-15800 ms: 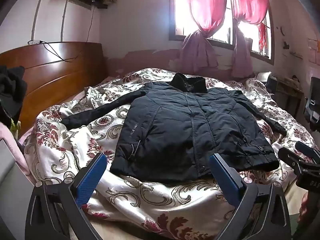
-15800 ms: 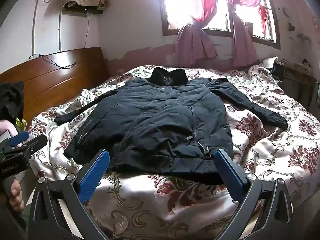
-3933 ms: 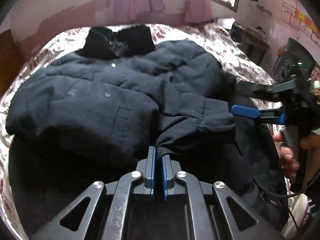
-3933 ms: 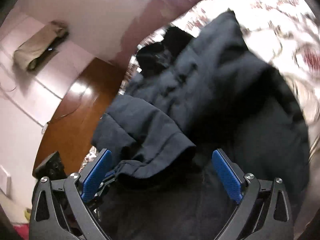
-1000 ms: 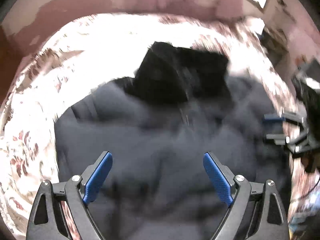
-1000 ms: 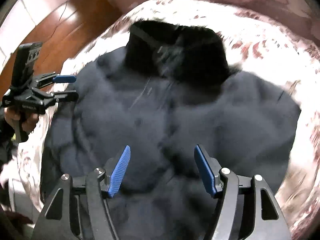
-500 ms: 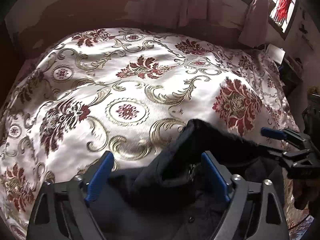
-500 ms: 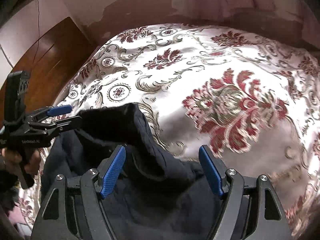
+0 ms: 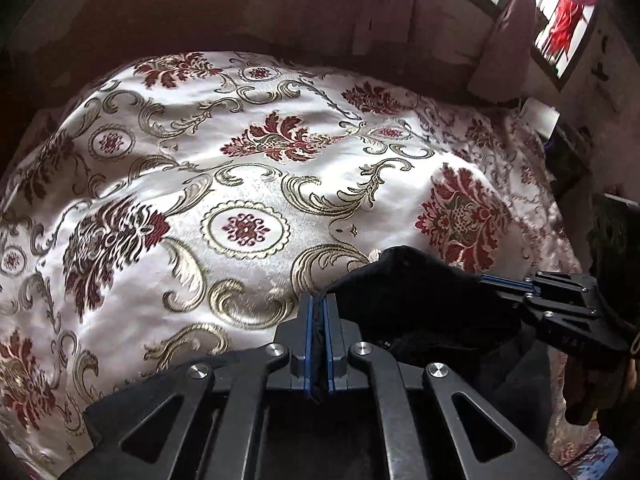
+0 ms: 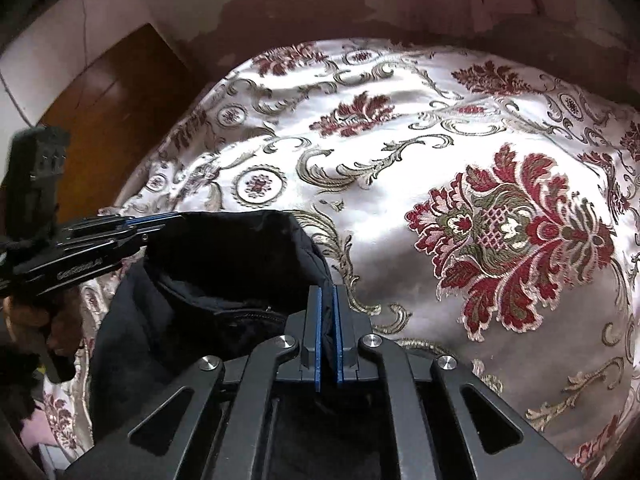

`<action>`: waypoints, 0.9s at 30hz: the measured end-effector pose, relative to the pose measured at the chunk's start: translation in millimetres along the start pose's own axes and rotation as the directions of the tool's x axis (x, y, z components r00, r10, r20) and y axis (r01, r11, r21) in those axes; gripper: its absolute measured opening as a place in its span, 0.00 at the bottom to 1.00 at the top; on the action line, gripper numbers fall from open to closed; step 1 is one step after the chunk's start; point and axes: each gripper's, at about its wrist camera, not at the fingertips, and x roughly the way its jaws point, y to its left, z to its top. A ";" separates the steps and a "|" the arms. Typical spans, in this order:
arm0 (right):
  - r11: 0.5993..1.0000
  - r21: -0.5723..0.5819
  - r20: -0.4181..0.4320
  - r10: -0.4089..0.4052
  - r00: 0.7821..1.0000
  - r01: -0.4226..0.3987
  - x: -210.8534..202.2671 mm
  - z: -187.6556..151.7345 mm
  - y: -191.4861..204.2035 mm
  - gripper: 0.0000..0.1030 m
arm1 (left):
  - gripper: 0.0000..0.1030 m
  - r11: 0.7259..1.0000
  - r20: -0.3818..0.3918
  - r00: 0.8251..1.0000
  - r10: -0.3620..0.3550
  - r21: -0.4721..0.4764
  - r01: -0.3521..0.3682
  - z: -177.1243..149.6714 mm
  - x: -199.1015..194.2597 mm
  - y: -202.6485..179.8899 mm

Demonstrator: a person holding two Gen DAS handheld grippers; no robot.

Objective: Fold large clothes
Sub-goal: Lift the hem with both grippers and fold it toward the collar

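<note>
The black padded jacket hangs between my two grippers above the floral bedspread. My left gripper is shut on one corner of the jacket's collar edge. My right gripper is shut on the other corner; the jacket sags to its left. In the left wrist view the right gripper comes in from the right, pinching the fabric. In the right wrist view the left gripper comes in from the left, also pinching it. Most of the jacket is hidden below the grippers.
The bedspread fills both views. A wooden headboard stands at the left. A window with pink curtains is at the back right, with dark furniture beside the bed's right edge.
Both grippers were open half a second ago, straddling the collar edge; now both have closed on it. The jacket's top edge is stretched between them, lifted off the bedspread.
</note>
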 end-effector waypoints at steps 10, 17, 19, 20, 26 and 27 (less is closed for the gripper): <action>0.994 -0.080 -0.126 0.070 0.990 -0.081 -34.7 -63.5 12.0 0.04 | 0.03 0.991 -0.103 0.990 -0.098 0.081 0.107 -55.8 -40.4 3.5; 0.994 -0.072 -0.247 0.061 0.967 -0.081 -5.1 -106.4 13.8 0.04 | 0.03 0.982 -0.287 0.958 -0.020 0.175 0.073 -95.4 -8.1 -8.7; 0.995 -0.061 -0.254 0.056 0.966 -0.074 5.2 -110.2 12.5 0.04 | 0.03 0.982 -0.311 0.950 0.016 0.183 0.043 -100.0 6.9 -10.9; 0.996 -0.052 -0.255 0.054 0.965 -0.069 10.4 -111.9 11.1 0.04 | 0.03 0.984 -0.321 0.947 0.025 0.174 0.033 -100.9 14.0 -10.7; 0.998 0.031 -0.258 0.055 0.965 -0.048 42.7 -118.6 -1.5 0.04 | 0.04 0.985 -0.345 0.936 0.075 0.173 -0.015 -105.6 46.9 -9.9; 0.998 0.041 -0.256 0.057 0.965 -0.049 44.4 -120.0 -2.4 0.04 | 0.04 0.984 -0.340 0.937 0.079 0.180 -0.018 -106.9 48.1 -10.8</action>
